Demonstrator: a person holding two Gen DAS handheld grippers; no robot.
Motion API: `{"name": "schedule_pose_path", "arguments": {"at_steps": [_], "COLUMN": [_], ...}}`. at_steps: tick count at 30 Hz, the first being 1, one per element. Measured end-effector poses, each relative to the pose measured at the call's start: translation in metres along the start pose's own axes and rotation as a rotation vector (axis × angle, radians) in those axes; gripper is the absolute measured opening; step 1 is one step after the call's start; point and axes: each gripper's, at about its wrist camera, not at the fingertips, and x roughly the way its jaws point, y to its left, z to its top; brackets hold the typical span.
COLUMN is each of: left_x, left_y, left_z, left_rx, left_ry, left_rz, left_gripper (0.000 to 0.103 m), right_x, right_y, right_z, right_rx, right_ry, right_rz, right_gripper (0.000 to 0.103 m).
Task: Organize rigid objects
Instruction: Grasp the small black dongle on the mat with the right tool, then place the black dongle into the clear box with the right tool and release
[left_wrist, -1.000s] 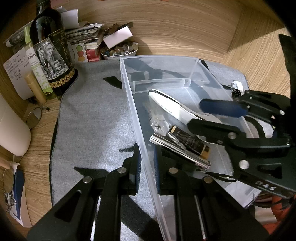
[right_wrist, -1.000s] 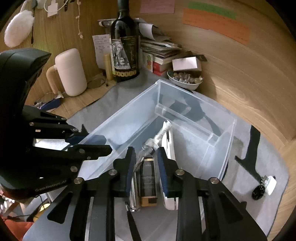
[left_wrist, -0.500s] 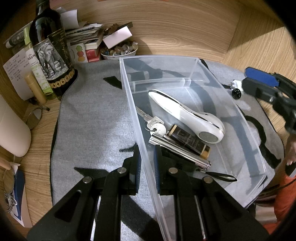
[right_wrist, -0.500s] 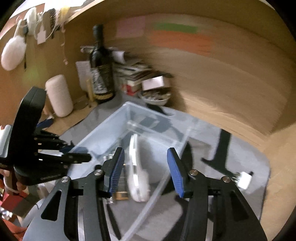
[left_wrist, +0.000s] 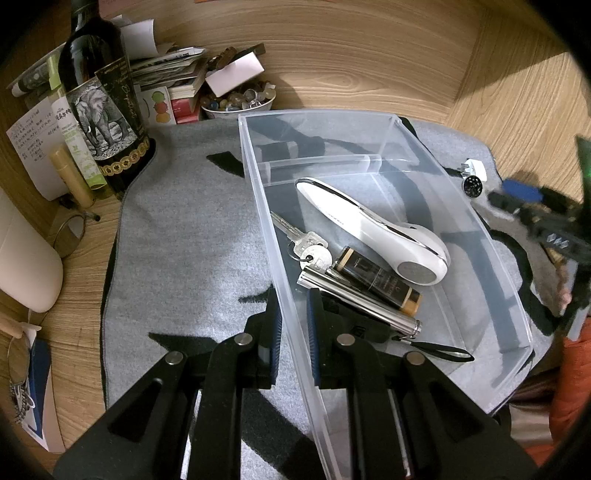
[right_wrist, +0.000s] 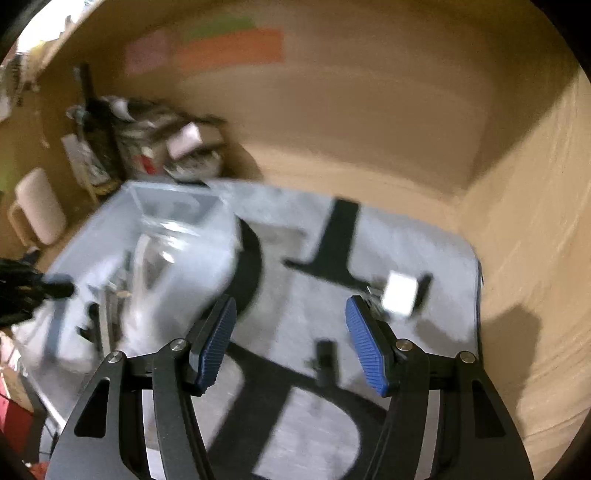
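My left gripper (left_wrist: 294, 325) is shut on the near left wall of the clear plastic bin (left_wrist: 258, 206), one finger inside and one outside. In the bin lie a white handheld device (left_wrist: 373, 229), keys (left_wrist: 308, 245), a small dark bottle (left_wrist: 376, 278) and a metal flashlight (left_wrist: 358, 304). My right gripper (right_wrist: 291, 343) is open and empty, above the grey mat, right of the bin (right_wrist: 147, 236). A white plug adapter (right_wrist: 399, 295) lies on the mat just beyond its right finger; it also shows in the left wrist view (left_wrist: 474, 170). The right wrist view is motion-blurred.
A grey mat (left_wrist: 184, 229) covers the wooden desk. A wine bottle (left_wrist: 103, 110), stacked papers and books (left_wrist: 173, 77) and a bowl of small stones (left_wrist: 240, 101) stand at the back left. A cream container (left_wrist: 22, 258) stands at the left. Wooden walls close in behind and to the right.
My right gripper has let go of the dark bottle in the bin, opened, and swung out to the right over the mat toward the white adapter. My left gripper has stayed clamped on the bin wall.
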Motion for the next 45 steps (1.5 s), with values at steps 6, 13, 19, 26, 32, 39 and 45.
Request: {"name": "schedule_pose_path", "arguments": {"at_steps": [6,13,19,26,32,39,45], "left_x": [0.0,0.0,0.0,0.0,0.0,0.0,0.0], "left_y": [0.0,0.0,0.0,0.0,0.0,0.0,-0.001], "left_z": [0.0,0.0,0.0,0.0,0.0,0.0,0.0], "left_rx": [0.0,0.001,0.0,0.0,0.0,0.0,-0.003], "left_ry": [0.0,0.0,0.0,0.0,0.0,0.0,-0.002], "left_rz": [0.0,0.001,0.0,0.0,0.0,-0.001,-0.003], "left_gripper": [0.012,0.012,0.012,0.012,0.012,0.012,0.012], "right_x": [0.04,0.044,0.041,0.024,-0.009,-0.036,-0.047], "right_y": [-0.014,-0.017,-0.012,-0.004,0.014,0.039,0.065], "right_z": [-0.023,-0.031,-0.031,-0.023,-0.004,0.018,0.031], "right_rx": [0.025,0.028,0.015,0.006,-0.03,-0.077,-0.121], "right_ry": [0.126,0.138,0.128,0.081,-0.02,-0.12,-0.167], "right_rz": [-0.023,-0.001,0.008,0.025,0.055,0.09,0.144], "right_gripper": [0.058,0.05,0.024,0.024,0.024,0.024,0.024]}}
